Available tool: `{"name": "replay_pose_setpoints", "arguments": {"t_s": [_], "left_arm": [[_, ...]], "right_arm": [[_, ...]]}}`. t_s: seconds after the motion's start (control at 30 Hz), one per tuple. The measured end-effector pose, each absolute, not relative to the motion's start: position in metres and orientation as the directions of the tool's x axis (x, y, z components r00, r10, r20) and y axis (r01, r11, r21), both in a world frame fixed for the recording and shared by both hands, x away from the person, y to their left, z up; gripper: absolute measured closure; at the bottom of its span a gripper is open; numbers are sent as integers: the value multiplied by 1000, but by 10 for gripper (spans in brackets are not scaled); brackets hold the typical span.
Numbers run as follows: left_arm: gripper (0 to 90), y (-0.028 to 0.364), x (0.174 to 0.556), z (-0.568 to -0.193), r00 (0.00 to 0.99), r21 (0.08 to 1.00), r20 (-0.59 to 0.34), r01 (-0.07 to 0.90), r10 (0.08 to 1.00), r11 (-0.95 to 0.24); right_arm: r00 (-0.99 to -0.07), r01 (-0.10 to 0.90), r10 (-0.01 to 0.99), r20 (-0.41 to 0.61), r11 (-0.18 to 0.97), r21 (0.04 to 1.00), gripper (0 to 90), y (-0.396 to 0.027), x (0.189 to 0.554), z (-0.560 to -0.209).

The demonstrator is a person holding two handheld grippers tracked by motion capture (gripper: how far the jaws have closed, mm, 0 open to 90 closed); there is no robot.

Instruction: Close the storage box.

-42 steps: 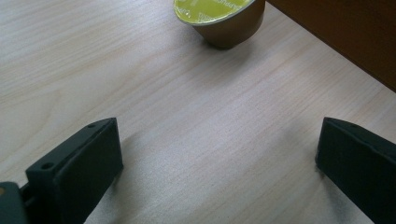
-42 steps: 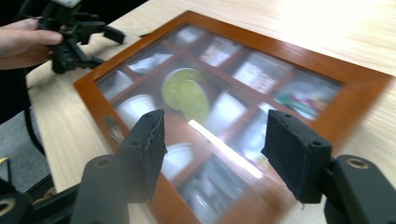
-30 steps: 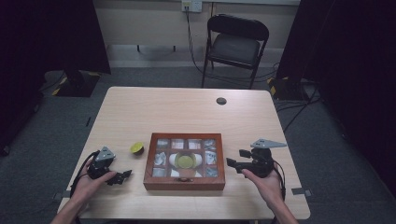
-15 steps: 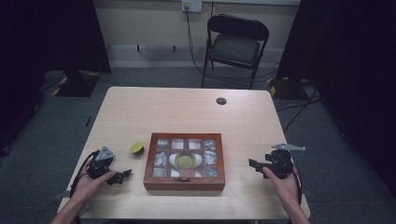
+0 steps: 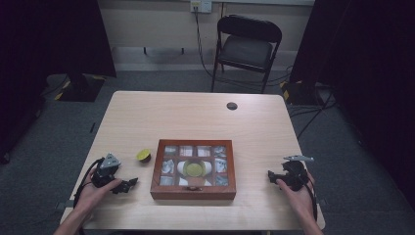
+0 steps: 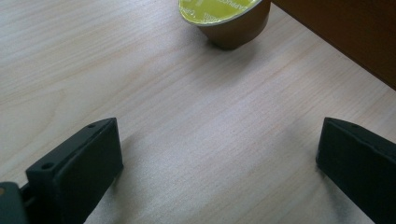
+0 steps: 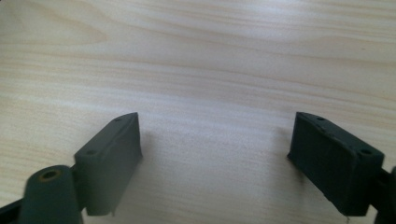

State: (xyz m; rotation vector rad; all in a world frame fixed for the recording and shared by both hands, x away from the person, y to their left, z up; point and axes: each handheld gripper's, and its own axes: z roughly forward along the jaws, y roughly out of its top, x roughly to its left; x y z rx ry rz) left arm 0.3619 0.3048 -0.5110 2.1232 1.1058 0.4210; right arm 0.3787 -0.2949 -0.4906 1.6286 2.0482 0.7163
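Grippers rest low over the wooden table (image 5: 195, 117), one at each near corner, each held in one of the person's hands. The left gripper (image 5: 128, 184) sits left of the wooden box (image 5: 193, 192), and in the left gripper view its black jaws stand wide apart over bare tabletop with nothing between them. Just beyond them, near the top of that view, stands a coffee capsule (image 6: 224, 21) with a yellow foil lid and a brown cup, upright on the table and touching neither jaw. In the high view the same capsule (image 5: 143, 155) lies just beside the box's left wall, apart from it, between the left gripper and the box.

The right gripper (image 5: 270, 176) lies well to the right of the box, near the table's right edge. Its jaws have just been opening and now stand spread, with only bare wood grain between them in the right gripper view.

The box is a shallow frame split into small compartments; a second yellow-topped capsule (image 5: 194, 169) sits in the middle one, and the others hold pale items, possibly wrapped, too small to make out. A small dark round disc (image 5: 232, 105) lies on the far part of the table, and a black folding chair (image 5: 247, 46) stands behind it.
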Motion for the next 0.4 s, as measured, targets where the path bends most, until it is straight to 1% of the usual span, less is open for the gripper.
{"name": "replay_pose_setpoints", "arguments": {"t_s": [0.07,0.1,0.2,0.4], "left_arm": [[0,305,362,-511,583,709,-31,585,812,-394],[0,305,362,-511,583,708,-31,586,812,-394],[0,304,362,-511,574,709,-22,586,818,-392],[0,303,361,-511,567,709,-25,591,823,-386]], "right_arm": [[-215,750,977,-14,174,638,140,-294,378,-492],[-209,731,978,-12,164,662,116,-294,377,-495],[-206,692,978,-15,157,704,80,-294,374,-501],[-181,689,983,-13,136,712,81,-293,371,-502]]}}
